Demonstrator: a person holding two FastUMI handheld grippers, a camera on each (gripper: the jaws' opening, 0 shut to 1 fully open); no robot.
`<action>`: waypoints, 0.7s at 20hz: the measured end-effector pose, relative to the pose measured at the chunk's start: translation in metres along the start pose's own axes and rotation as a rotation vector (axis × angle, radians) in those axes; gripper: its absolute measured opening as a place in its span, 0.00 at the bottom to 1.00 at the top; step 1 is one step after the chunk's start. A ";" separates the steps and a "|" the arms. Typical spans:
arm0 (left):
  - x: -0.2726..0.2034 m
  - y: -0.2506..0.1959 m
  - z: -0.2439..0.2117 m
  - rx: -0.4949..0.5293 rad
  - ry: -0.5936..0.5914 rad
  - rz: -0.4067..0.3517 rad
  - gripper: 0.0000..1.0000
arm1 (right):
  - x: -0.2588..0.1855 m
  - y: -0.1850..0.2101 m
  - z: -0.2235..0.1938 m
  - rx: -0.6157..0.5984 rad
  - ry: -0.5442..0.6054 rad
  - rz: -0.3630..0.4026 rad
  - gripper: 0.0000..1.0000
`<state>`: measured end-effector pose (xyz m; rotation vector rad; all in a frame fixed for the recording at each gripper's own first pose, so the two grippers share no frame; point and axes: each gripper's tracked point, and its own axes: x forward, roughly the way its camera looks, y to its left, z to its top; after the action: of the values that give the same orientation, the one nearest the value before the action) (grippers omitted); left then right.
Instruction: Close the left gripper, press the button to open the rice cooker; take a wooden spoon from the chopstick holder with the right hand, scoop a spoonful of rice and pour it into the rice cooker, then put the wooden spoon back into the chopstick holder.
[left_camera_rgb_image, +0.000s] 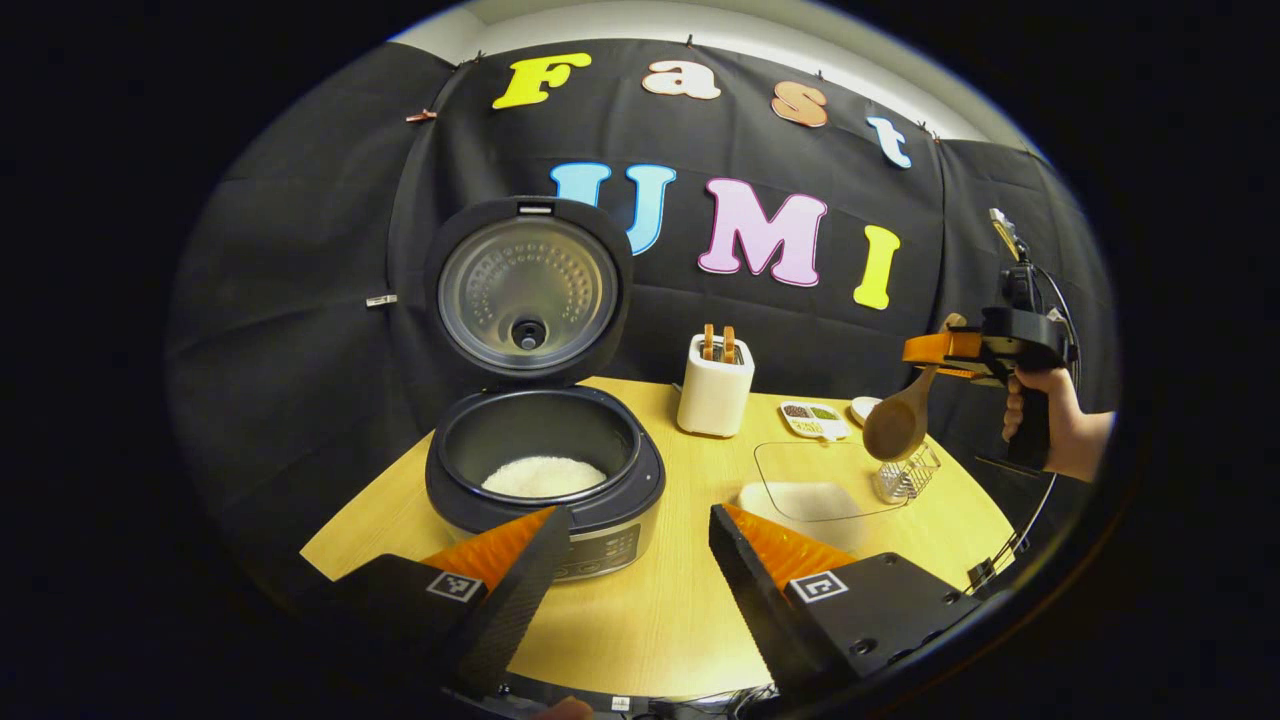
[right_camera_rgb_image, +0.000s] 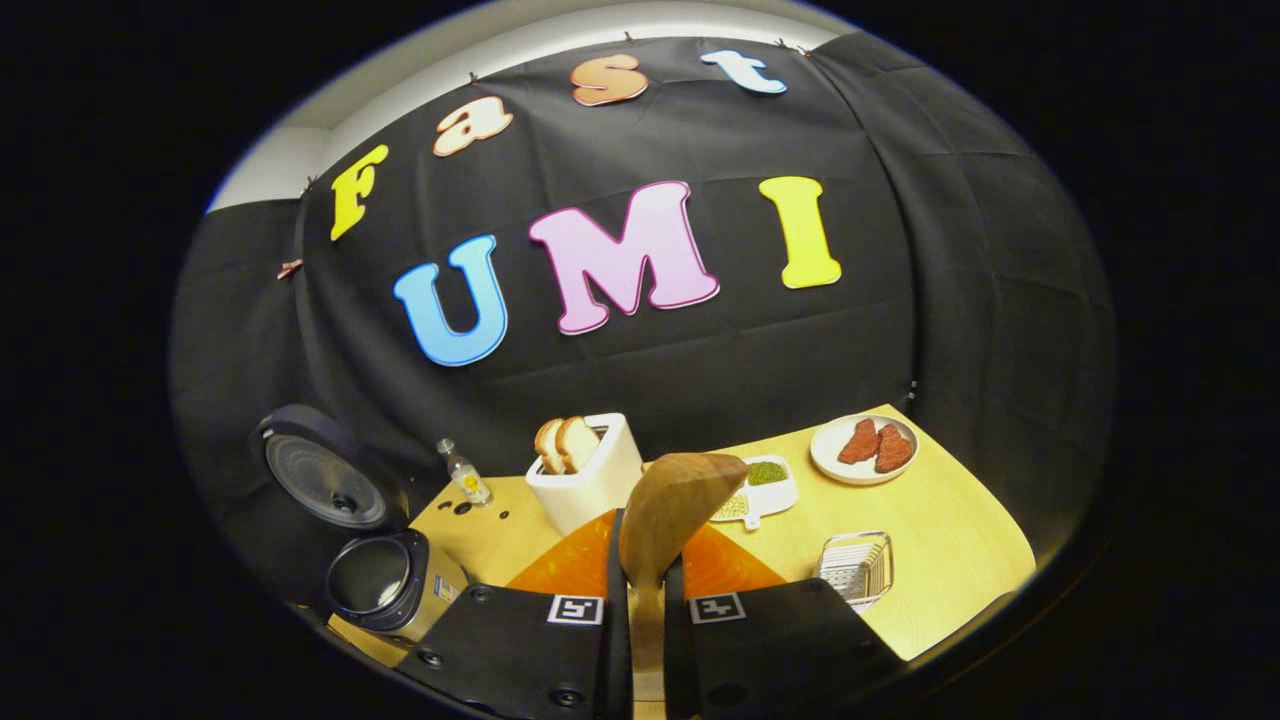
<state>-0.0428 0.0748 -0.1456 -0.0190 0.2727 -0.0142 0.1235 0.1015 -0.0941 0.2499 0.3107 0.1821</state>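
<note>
Your right fingers (right_camera_rgb_image: 640, 600) clamp the wooden spoon (right_camera_rgb_image: 672, 510) above the chopstick holder (right_camera_rgb_image: 855, 568).
Your left fingers (left_camera_rgb_image: 630, 560) hang wide apart, empty, leaving the open rice cooker (left_camera_rgb_image: 545, 470) unblocked.

One rice cooker (left_camera_rgb_image: 545, 470), one wooden spoon (left_camera_rgb_image: 897, 425), one toaster (left_camera_rgb_image: 715, 385) (two bread slices (right_camera_rgb_image: 565, 442)), two grippers, approx. two plates (right_camera_rgb_image: 862, 447).

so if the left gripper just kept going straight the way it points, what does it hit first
Probably the rice cooker: the open left gripper points just right of its front, with bare table ahead. Further on stands the toaster. Depth is hard to judge.
</note>
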 end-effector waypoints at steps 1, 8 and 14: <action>0.001 0.003 -0.003 0.003 0.007 0.000 0.96 | 0.005 0.001 -0.012 -0.021 0.015 -0.004 0.16; 0.009 0.017 -0.028 -0.009 0.070 0.010 0.95 | 0.039 -0.018 -0.079 -0.150 0.075 -0.054 0.17; 0.014 0.028 -0.032 0.000 0.079 0.022 0.96 | 0.042 -0.006 -0.126 -0.120 0.131 -0.060 0.17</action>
<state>-0.0378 0.1017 -0.1803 -0.0156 0.3522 0.0071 0.1230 0.1322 -0.2234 0.1101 0.4354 0.1573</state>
